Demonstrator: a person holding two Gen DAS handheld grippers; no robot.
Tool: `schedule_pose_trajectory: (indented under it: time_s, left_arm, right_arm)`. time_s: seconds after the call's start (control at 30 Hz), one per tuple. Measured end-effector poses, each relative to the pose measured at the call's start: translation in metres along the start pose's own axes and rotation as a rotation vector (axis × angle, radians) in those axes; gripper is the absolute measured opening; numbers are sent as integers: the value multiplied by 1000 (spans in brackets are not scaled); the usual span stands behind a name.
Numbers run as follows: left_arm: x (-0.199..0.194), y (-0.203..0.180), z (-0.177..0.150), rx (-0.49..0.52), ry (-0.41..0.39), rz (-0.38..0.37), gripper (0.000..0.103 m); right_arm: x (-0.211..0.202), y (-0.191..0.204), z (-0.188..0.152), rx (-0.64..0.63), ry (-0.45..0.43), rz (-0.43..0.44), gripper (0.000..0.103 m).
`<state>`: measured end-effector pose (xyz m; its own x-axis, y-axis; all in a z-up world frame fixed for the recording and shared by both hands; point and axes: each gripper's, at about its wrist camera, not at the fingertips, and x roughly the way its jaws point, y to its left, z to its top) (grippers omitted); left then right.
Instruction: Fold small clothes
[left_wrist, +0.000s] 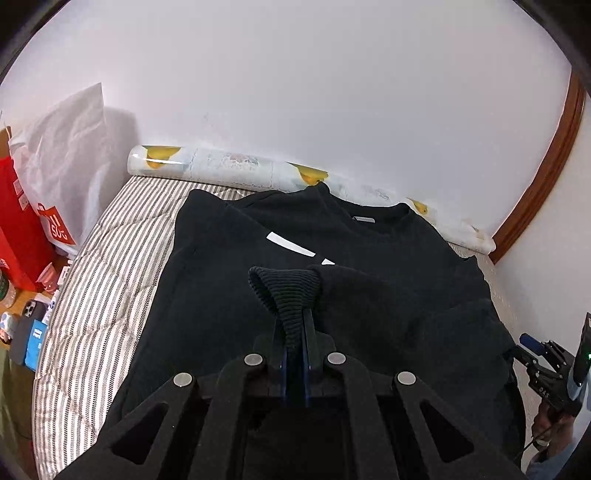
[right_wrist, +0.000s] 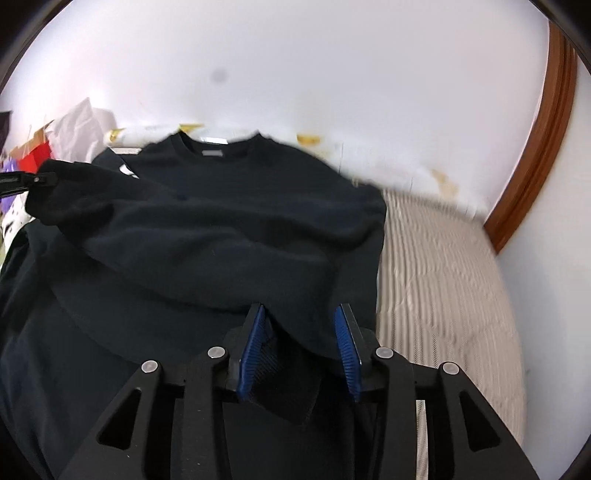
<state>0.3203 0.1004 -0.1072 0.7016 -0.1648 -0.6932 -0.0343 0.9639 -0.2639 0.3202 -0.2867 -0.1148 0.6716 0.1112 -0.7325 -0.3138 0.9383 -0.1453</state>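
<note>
Left gripper (left_wrist: 295, 332) jaws pinch the sweatshirt's (left_wrist: 369, 236) ribbed cuff (left_wrist: 284, 288); right gripper (right_wrist: 301, 347) jaws spread around its hem; striped bedding (right_wrist: 443, 280) lies bare rightward.

One black sweatshirt (left_wrist: 369, 258) lies on one striped mattress (left_wrist: 110, 280). Two grippers show: the left gripper (left_wrist: 295, 332) and the right gripper (right_wrist: 301, 347). One rolled printed sheet (left_wrist: 236, 171) lies along the wall. One red bag (left_wrist: 18, 221) and one white bag (left_wrist: 70, 155) stand beside the mattress, and perhaps one phone (left_wrist: 31, 308) lies there.
</note>
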Motion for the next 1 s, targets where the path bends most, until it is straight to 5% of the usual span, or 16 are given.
schedule_pose_trajectory:
  time_s: [0.2,0.27,0.37,0.57,0.83,1.0]
  left_arm:
    - [-6,-3,4,7,-23,-6,6]
    - [-7,-3,5,13,-24,5,6]
    - [-5,-1,7,6,-24,8,6]
    - [-8,9,13,-6,-42,6,6]
    - [11,45,4,-48,25,95,6]
    - [29,52,-11,-56,86,113,7]
  right_arm:
    - [17,25,3,-115,21,-11,38]
    - [23,29,4,-134,11,-29,11]
    - [3,20,9,-116,-68,13,4]
    - [-34,-3,6,-38,-135,87,3]
    - [-11,21,-14,-83,-3,152,9]
    - [-13,-12,-1,97,-68,133,31]
